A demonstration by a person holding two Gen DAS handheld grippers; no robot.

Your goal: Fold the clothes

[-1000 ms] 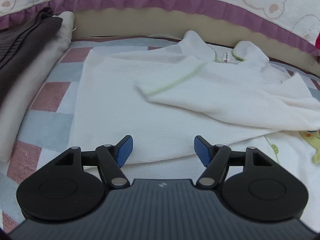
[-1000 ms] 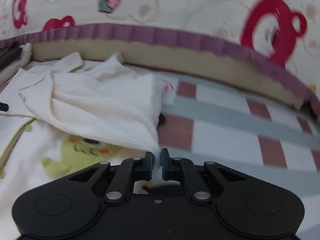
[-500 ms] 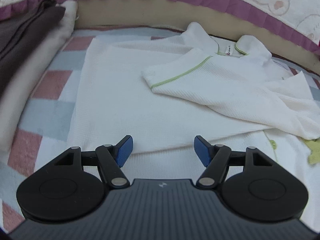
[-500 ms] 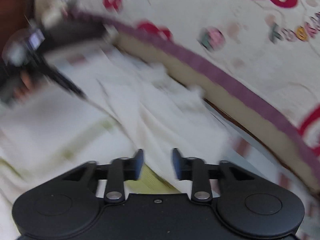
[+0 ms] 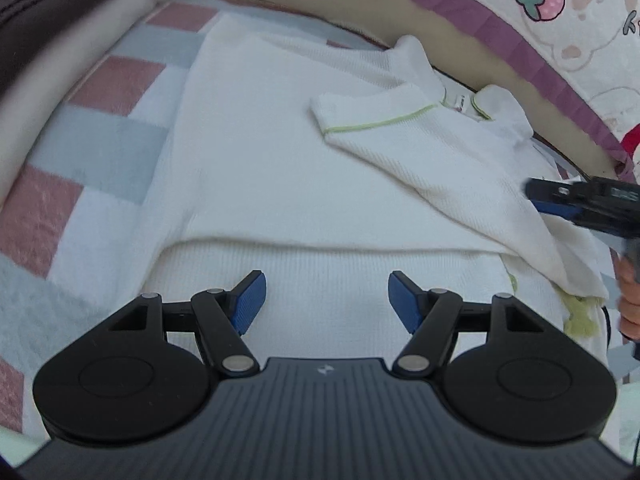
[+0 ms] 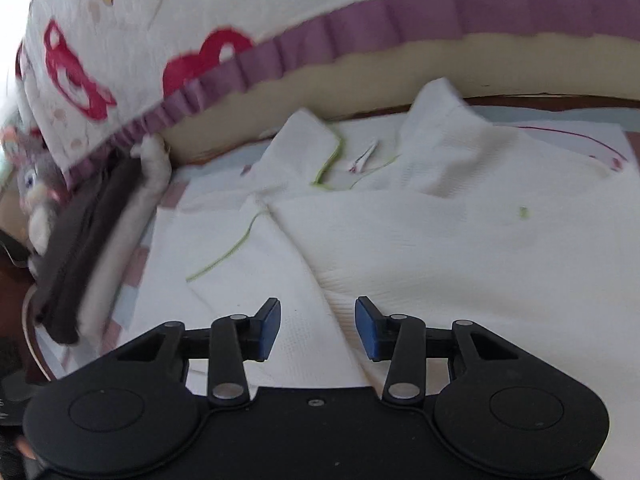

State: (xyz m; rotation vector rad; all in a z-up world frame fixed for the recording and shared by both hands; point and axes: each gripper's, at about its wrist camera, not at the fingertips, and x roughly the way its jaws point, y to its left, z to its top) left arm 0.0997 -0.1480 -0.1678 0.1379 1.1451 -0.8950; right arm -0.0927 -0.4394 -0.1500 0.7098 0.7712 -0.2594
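Note:
A white polo shirt [image 5: 280, 168] with green trim lies flat on the checked blanket, collar [image 5: 496, 108] toward the quilt. One sleeve [image 5: 380, 132] is folded across its chest, and the lower part is folded up. My left gripper [image 5: 324, 296] hovers open over that lower fold with nothing between its fingers. My right gripper [image 6: 318, 320] hangs over the shirt [image 6: 460, 248]; its jaws are opening and no cloth is between the pads. The left wrist view shows the right gripper [image 5: 536, 196] at the shirt's right edge, held by a hand [image 5: 628, 300].
A stack of folded dark and cream clothes [image 5: 60, 40] lies left of the shirt, seen also as the stack [image 6: 92, 240] in the right wrist view. A printed quilt with a purple ruffle [image 5: 500, 28] borders the far side. A plush toy [image 6: 36, 188] sits far left.
My right gripper was shut on a shirt edge; it swung left across the shirt, let go and opened. The sleeve now lies flatter. My left gripper shifted slightly and stayed open.

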